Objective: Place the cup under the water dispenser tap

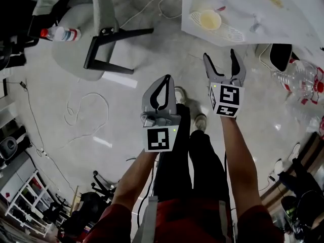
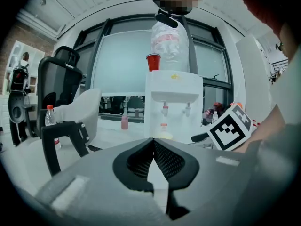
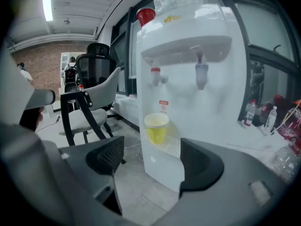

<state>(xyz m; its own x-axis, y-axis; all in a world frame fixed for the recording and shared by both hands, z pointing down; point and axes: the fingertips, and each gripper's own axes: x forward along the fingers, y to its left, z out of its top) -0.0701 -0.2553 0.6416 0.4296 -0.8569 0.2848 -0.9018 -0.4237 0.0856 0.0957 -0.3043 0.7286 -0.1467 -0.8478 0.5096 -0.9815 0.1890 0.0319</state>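
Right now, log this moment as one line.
yellow cup: on drip tray, under red tap | right claw: open, empty | left claw: shut, empty
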